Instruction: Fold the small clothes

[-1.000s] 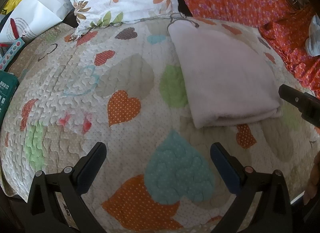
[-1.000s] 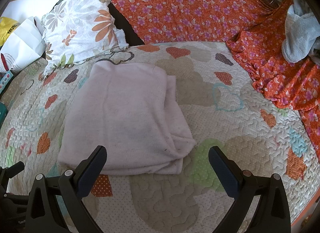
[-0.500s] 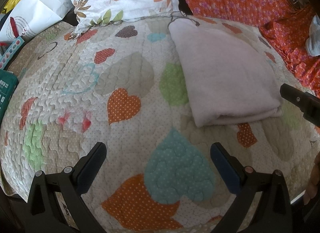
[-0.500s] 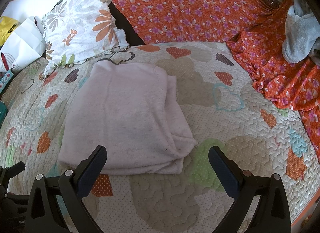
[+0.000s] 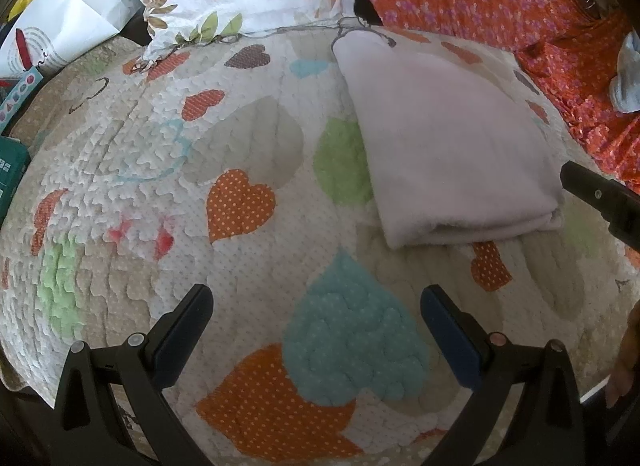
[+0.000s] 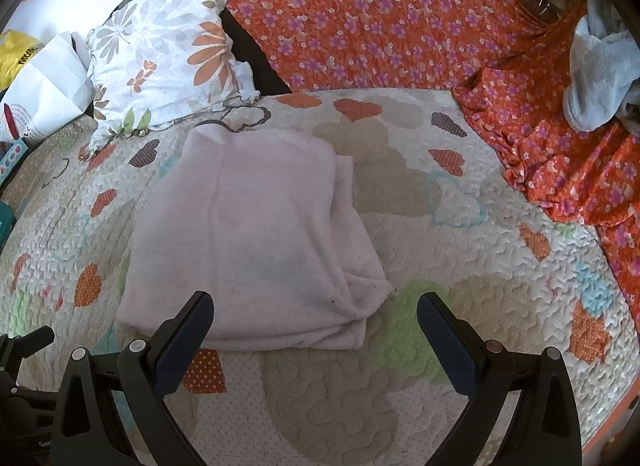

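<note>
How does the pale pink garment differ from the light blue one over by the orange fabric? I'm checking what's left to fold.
The pale pink garment lies folded into a flat, layered rectangle; the light blue garment sits bunched in a loose heap. The pink one rests on the heart-print quilt, just ahead of the right tool; the blue one lies farther off on the orange floral fabric. Both are pale, soft cloth, and neither is gripped.

No lettering is legible; the print on the yellow bag is too blurred.
</note>
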Available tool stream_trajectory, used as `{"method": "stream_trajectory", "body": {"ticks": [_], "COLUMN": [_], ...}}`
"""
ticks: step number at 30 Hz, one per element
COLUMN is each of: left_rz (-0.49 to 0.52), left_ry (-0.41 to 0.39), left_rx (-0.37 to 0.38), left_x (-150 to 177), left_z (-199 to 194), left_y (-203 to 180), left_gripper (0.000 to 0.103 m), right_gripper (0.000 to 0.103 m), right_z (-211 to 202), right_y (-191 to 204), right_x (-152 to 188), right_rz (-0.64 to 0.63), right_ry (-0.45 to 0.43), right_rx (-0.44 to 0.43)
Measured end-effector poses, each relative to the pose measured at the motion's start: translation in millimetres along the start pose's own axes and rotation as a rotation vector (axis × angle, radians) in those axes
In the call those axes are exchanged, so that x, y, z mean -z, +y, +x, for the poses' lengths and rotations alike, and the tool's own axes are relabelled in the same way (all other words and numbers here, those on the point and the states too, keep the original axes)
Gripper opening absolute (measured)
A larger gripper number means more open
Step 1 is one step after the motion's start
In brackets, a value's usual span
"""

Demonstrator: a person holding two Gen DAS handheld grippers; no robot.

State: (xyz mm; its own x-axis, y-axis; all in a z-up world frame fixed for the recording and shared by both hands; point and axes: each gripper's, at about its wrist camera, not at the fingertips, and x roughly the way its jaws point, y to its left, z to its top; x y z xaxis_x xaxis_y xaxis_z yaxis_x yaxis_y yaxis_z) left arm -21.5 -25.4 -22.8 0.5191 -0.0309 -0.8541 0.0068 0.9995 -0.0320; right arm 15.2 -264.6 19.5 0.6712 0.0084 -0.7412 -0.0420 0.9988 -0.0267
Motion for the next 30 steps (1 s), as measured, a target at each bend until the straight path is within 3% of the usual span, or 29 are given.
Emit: {"method": "stream_trajectory", "body": {"ticks": [5, 30], "left_rz": [-0.015, -0.026], "left_ry": [0.022, 0.015], "left_rx": [0.04, 0.055], "left_x": [-0.2, -4.5], "left_z": [3.3, 4.1], "left_y": [2.2, 7.1], "left_gripper": [0.103, 0.103], "right_gripper": [0.103, 0.103], "right_z": [-2.3, -9.2], "right_y": [1.6, 8.3], "right_x": [0.1, 0.8], "right_rz": [0.0, -0.002], "right_ry": [-0.009, -0.029], "right_rx": [0.002, 0.0]}}
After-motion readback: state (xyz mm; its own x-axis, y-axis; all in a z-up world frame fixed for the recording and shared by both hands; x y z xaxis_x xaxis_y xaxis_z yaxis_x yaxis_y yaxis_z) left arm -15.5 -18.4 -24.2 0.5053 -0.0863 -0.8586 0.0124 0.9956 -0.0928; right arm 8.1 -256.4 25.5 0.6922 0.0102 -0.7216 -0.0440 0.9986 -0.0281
